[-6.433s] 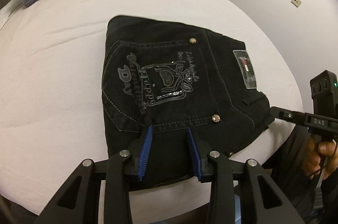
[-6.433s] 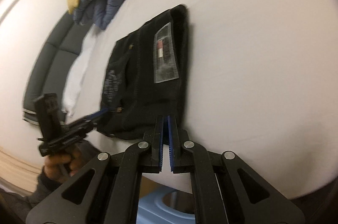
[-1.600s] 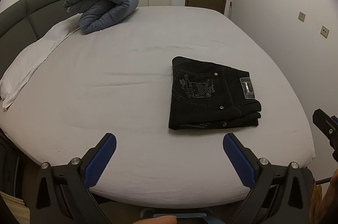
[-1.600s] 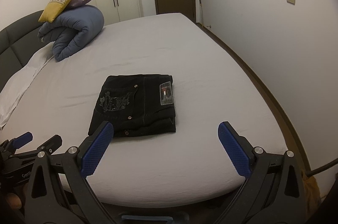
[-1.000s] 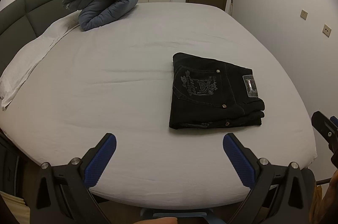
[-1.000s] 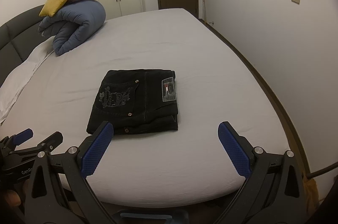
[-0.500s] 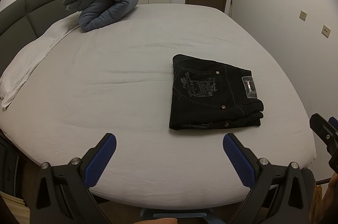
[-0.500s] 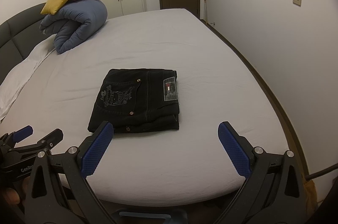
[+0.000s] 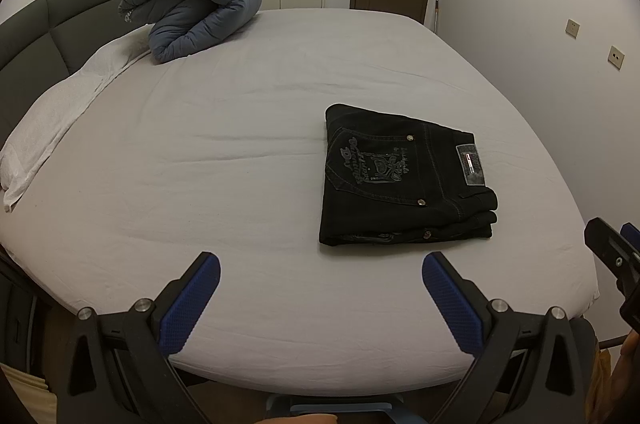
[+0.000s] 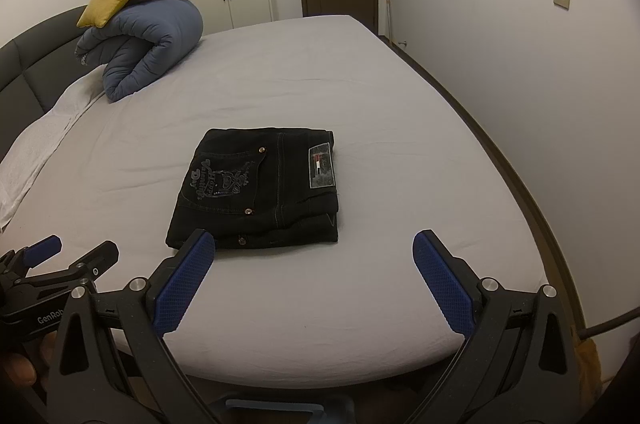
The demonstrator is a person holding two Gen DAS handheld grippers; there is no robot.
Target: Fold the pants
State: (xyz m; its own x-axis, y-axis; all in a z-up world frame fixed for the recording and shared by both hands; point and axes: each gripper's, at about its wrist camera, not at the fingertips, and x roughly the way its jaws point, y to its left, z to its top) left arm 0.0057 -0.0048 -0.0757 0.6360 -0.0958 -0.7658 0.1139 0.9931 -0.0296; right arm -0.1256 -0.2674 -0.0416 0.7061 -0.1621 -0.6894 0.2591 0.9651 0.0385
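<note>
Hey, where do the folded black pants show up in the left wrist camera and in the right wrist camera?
Left wrist view: the folded black pants lie right of centre on the bed.
Right wrist view: the pants lie near the centre, slightly left.
Shared landmark: the rolled blue duvet, upper left in both.

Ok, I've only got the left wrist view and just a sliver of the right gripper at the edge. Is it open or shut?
Observer: Open. In the right wrist view the right gripper has its blue pads spread wide, with nothing between them.
Operator: Is it on the pants?
Observer: No. It hangs at the bed's near edge, short of the folded pants.
Operator: How does my gripper look from there?
Observer: The left gripper shows at lower left, also open, with a hand gripping it below.
</note>
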